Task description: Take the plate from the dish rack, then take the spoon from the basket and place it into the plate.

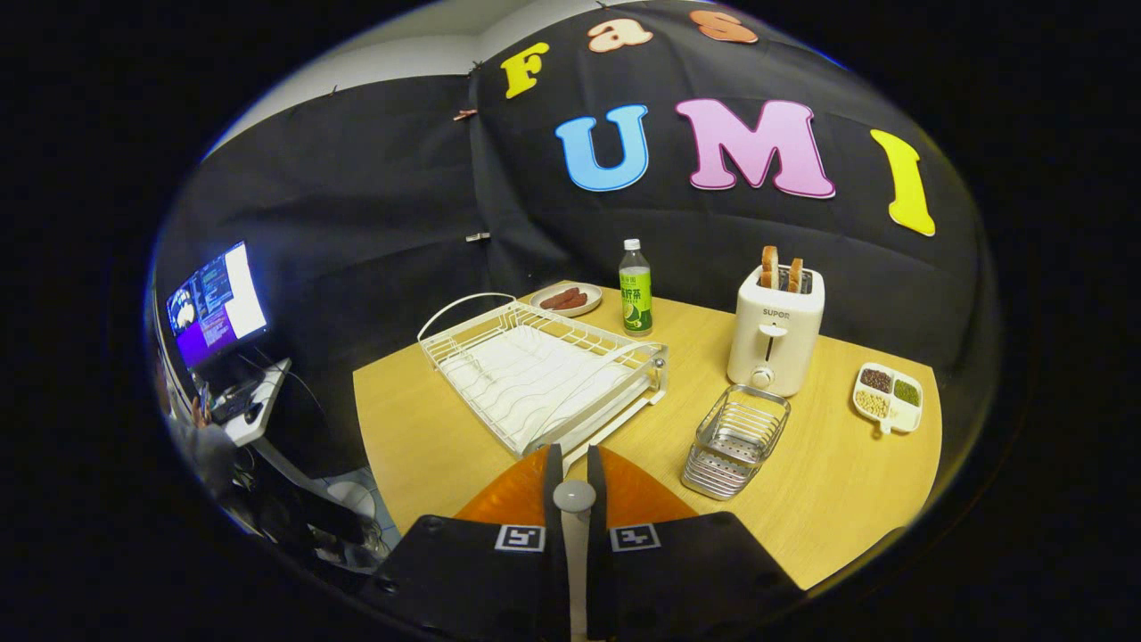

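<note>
Between your claw's (573, 486) near-closed fingers: pale grey-white spoon (574, 496) over an orange plate (637, 492). Just ahead, white wire dish rack (544, 370); ahead-right, silver slatted basket (736, 440). Beyond: white toaster (775, 330), green-labelled bottle (636, 300), white tray (888, 399) with brown, green, tan fillings. Desk (829, 481) light yellow wood.

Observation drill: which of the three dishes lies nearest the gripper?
The orange plate, under the fingers gripping the spoon; sausage plate and bean dish sit beyond.

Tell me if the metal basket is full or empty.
Empty: the basket shows only its bare slatted bottom. The spoon sits clamped between the fingers of the hand-held gripper, over the orange plate.
</note>
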Demonstrator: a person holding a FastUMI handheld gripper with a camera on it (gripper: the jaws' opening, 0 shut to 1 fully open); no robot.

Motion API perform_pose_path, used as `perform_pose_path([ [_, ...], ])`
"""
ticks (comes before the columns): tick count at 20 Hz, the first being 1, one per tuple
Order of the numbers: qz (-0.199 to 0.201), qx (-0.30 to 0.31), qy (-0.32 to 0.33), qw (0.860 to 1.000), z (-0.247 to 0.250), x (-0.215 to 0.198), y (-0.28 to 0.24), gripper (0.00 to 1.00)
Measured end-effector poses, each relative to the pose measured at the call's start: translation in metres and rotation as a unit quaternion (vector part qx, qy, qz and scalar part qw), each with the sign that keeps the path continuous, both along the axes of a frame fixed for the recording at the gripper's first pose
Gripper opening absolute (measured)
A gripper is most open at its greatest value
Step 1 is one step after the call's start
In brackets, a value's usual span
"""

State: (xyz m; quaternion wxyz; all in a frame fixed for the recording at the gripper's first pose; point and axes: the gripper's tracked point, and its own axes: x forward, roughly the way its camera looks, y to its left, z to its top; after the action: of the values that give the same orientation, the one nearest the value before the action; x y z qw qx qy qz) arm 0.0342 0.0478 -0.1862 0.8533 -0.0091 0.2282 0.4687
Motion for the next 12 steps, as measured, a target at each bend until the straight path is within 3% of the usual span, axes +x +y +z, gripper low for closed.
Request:
perform_pose_path([
  [4, 0.011, -0.015, 0.003, 1.0, -0.019, -0.011, -0.004, 0.14],
  [12, -0.016, -0.026, 0.05, 0.998, -0.041, -0.018, -0.022, 0.17],
])
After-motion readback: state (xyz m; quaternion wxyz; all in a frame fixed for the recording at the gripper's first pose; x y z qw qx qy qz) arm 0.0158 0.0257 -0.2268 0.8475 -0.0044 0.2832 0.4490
